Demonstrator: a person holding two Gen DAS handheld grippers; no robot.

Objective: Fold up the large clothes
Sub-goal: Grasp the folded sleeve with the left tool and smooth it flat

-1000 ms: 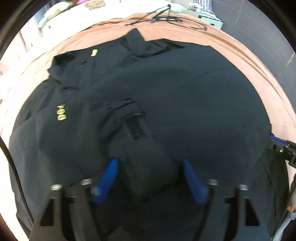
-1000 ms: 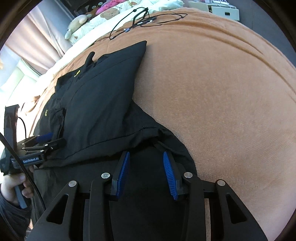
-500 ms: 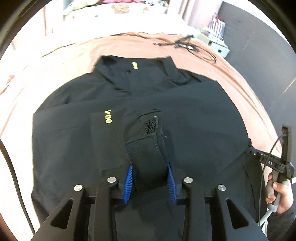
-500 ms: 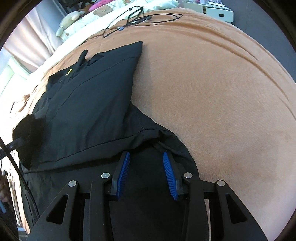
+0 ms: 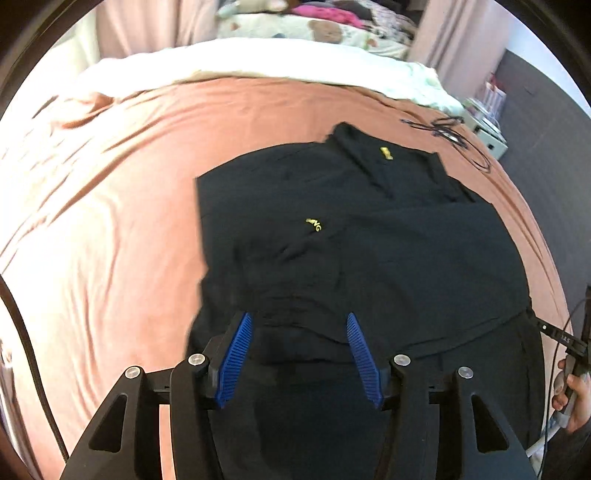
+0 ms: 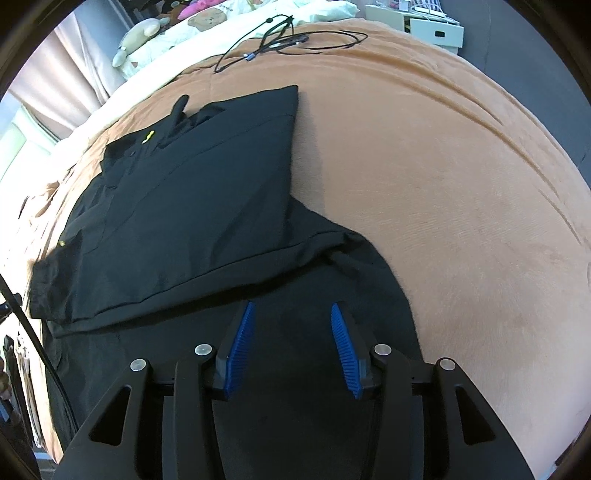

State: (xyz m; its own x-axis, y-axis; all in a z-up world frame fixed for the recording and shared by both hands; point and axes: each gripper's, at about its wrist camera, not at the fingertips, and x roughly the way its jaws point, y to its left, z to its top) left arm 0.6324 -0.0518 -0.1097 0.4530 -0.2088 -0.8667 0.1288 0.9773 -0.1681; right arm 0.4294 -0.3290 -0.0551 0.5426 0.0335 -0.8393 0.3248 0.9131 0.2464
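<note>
- Released since half a second ago, the sleeve that the left gripper [image 5: 299,325] had pinched between its blue pads now lies flat on the black jacket [image 5: 369,251]; its jaws stand wide apart with only loose fabric below them.
- Over the same interval the left wrist view has swung, so more bare bed shows on the jacket's left side than before.
- Right gripper [image 6: 291,314] has barely shifted: its jaws are parted, hovering over the jacket's lower hem area, gripping nothing.
- Black jacket lies spread on the brown blanket [image 5: 110,221], collar and a small yellow label [image 5: 386,153] at the far end, yellow lettering [image 5: 314,223] mid-chest.
- Its left edge runs straight down from a sharp folded corner; its right folded edge, in the right wrist view [image 6: 207,206], runs straight from the far corner down to a bunched hem just ahead of the right gripper.
- Open blanket lies broad on both sides: wrinkled on the left, smooth on the right [image 6: 443,184].
- Black cables [image 6: 280,38] rest on the blanket beyond the collar, well apart from the jacket.
- White bedding with plush toys [image 5: 317,31] borders the far edge.
- Person's hand [image 5: 574,397] shows at the right rim of the left view, holding the other gripper's handle.
</note>
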